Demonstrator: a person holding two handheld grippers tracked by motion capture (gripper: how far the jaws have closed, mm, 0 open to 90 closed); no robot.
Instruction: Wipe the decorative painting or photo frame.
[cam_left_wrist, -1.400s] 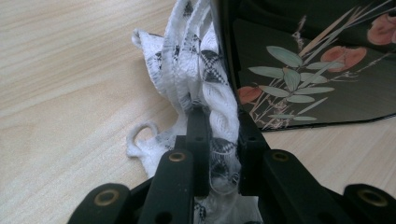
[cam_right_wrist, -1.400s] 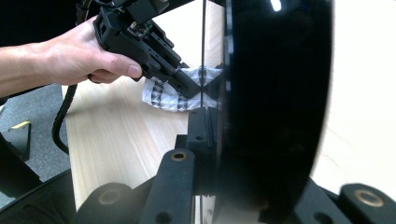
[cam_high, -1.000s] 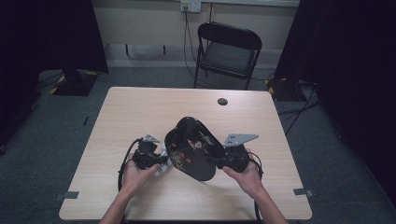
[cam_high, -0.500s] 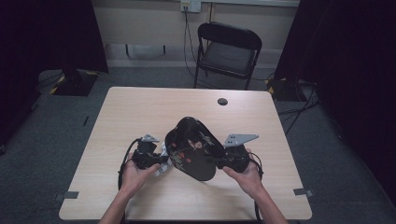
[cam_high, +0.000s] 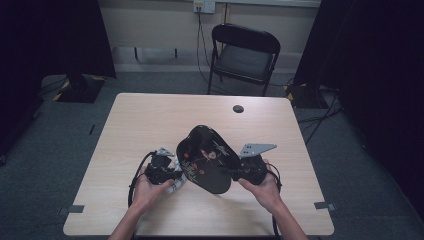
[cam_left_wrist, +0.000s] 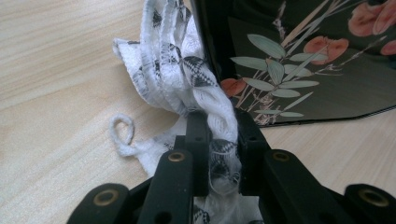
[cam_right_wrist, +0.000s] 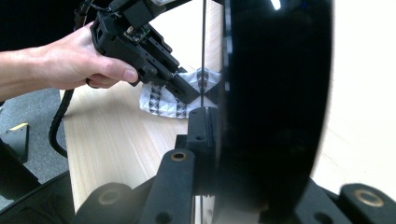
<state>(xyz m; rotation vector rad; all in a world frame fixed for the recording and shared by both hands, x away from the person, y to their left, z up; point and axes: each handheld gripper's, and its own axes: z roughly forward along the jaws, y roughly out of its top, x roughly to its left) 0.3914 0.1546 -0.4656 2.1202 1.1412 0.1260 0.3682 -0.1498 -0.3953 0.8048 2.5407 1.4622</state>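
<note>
The pale rectangular table (cam_high: 150, 120) has a light wood-grain top, smooth and matt, with fine streaks running along it. The black oval tray (cam_left_wrist: 327, 70) has a hard, glossy finish, lacquer or plastic by the look of it, painted with grey-green leaves and orange-red flowers; its dark side (cam_right_wrist: 275, 93) shines and catches a bright glint near the rim. The white cloth with black diamond pattern (cam_left_wrist: 187, 79) is soft knitted or lacy fabric, rough and open-textured, with a loose yarn loop lying on the wood. The grippers' black jaws look like matt plastic, set with brass-coloured metal rivets. The small grey three-cornered plate (cam_high: 257, 148) seems to be dull metal, though it is too far off to be sure.
</note>
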